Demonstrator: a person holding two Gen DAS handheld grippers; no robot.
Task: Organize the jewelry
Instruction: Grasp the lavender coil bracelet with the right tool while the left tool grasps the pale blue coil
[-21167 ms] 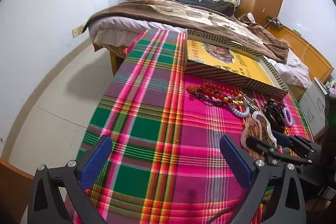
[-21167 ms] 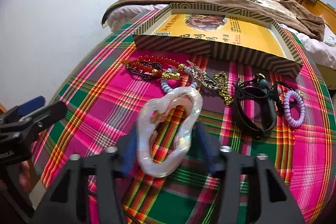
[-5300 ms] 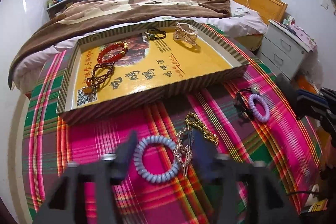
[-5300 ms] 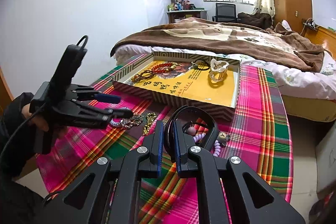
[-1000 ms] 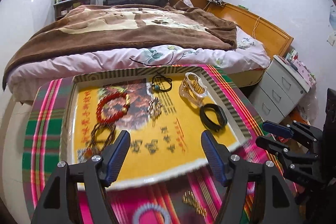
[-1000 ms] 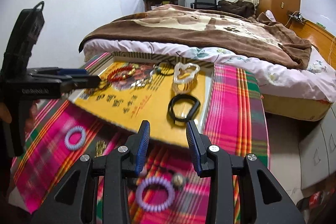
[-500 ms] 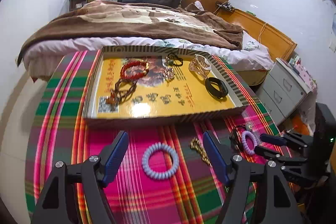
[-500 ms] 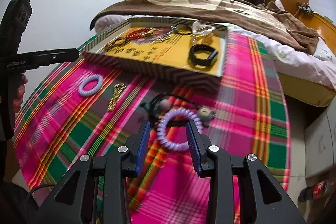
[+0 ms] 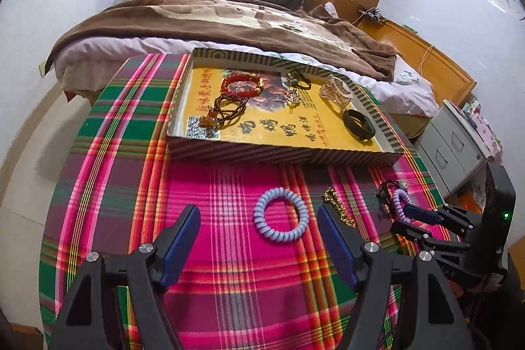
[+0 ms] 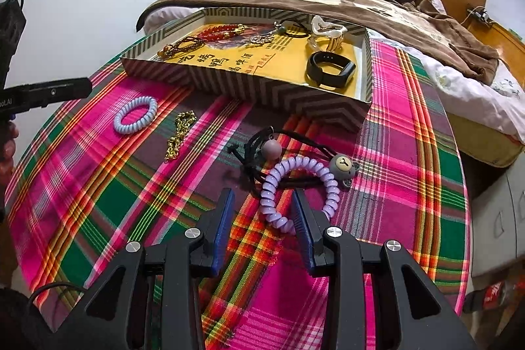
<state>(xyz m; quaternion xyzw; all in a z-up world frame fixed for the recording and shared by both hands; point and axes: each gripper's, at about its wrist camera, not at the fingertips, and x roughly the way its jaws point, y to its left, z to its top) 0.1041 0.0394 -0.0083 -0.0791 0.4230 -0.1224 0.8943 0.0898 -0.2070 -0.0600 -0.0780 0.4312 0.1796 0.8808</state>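
A striped box lid (image 9: pixel 229 151) (image 10: pixel 229 87) with a yellow floor holds red beads (image 9: pixel 241 84), dark beads (image 9: pixel 229 109), a clear hair claw (image 9: pixel 336 91) and a black band (image 9: pixel 359 124) (image 10: pixel 329 68). On the plaid cloth lie a blue coil tie (image 9: pixel 281 214) (image 10: pixel 135 114), a gold chain (image 9: pixel 339 209) (image 10: pixel 179 133), a purple coil tie (image 10: pixel 295 192) and black cords with a bear charm (image 10: pixel 343 168). My left gripper (image 9: pixel 259 238) is open just short of the blue tie. My right gripper (image 10: pixel 262 212) is open around the purple tie's near edge.
The table (image 9: pixel 115 153) is round with a plaid cloth. A bed with a brown blanket (image 9: pixel 229 18) lies behind it. Grey drawers (image 9: pixel 459 146) stand to the right. The left wall is close.
Both grippers have come down and closer to the table. The right one has moved in over the purple coil tie; the left one has neared the blue coil tie.
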